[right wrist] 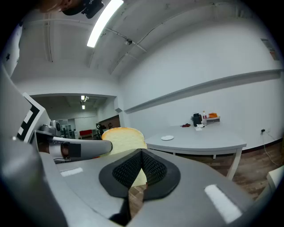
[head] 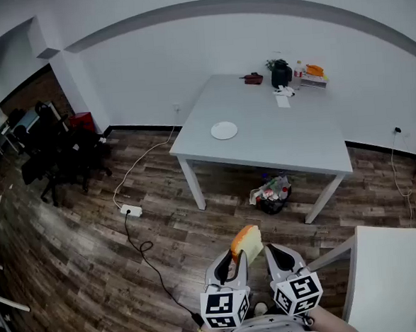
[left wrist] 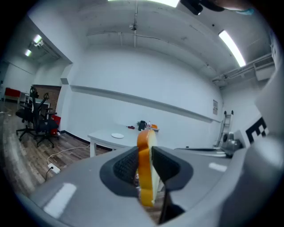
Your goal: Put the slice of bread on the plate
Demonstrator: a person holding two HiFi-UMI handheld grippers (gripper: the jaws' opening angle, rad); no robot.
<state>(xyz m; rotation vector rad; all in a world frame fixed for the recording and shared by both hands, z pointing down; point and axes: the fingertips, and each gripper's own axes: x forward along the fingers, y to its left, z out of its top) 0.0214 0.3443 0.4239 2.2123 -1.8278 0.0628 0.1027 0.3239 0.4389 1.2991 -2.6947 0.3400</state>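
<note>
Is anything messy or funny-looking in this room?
A rubbish bag sits on the floor under the table, and a power strip lies out on the floorboards with loose cables. The slice of bread stands on edge, pinched in the left gripper.

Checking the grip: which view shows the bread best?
Left gripper view: the bread stands edge-on, clamped in the left claw. The right gripper view shows its broad face; the head view shows it small.
</note>
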